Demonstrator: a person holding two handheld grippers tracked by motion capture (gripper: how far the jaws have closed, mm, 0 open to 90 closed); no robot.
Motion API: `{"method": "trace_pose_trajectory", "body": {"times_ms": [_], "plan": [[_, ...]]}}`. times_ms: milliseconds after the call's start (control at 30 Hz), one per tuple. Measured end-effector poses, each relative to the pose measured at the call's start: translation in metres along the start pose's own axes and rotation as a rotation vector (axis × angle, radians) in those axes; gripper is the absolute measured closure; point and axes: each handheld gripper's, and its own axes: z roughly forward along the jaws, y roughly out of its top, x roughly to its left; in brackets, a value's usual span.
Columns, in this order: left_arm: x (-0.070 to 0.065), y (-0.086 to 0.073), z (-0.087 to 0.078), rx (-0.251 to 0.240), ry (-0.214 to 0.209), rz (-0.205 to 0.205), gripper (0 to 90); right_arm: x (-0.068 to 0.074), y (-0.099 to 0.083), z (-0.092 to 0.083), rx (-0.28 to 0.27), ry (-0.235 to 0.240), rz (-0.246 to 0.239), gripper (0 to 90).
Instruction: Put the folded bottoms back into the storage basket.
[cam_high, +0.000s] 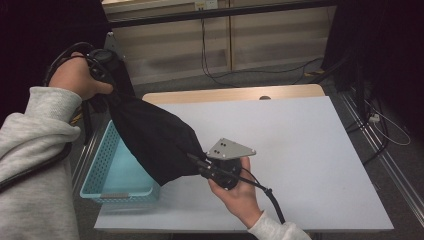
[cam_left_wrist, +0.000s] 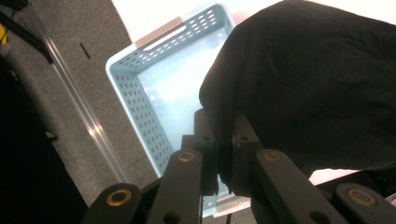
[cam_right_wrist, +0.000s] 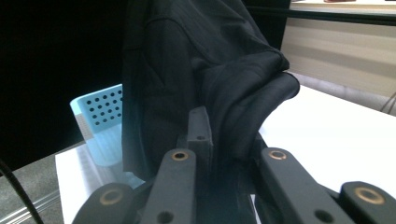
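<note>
I hold a black cloth with both grippers. My left gripper is clamped on its upper end, raised above the table's left edge. My right gripper is clamped on its lower end, low over the white table. The cloth hangs slanted between them, over the blue basket. The table's right part is free.

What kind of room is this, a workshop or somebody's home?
Probably a lab or test room, not a home: a plain white table with bare cables running along the floor behind it, and a person holding a black cloth with cabled tongs above a blue basket.
</note>
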Motion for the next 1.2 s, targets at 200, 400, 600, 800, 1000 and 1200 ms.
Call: {"method": "trace_pose_trajectory", "body": {"times_ms": [200,400,600,800,1000,1200], "plan": [[0.008,-0.006,0.001,0.005,0.002,-0.020,84.7,0.007,0.004,0.006,-0.010,0.013,-0.004,80.8],[0.011,-0.007,0.001,0.010,0.007,-0.023,84.7,0.009,0.002,0.013,-0.004,0.015,-0.009,80.8],[0.018,-0.011,0.003,0.018,0.018,-0.042,84.7,0.014,0.002,0.018,-0.008,0.035,-0.005,80.8],[0.027,-0.016,0.007,0.019,0.018,-0.053,84.7,0.021,0.005,0.025,0.002,0.044,-0.015,80.8],[0.033,-0.020,0.009,0.017,0.016,-0.063,84.7,0.025,0.006,0.031,0.007,0.050,-0.031,80.8],[0.044,-0.028,0.011,0.016,0.020,-0.081,84.7,0.033,0.007,0.040,0.004,0.073,-0.036,80.8]]}}
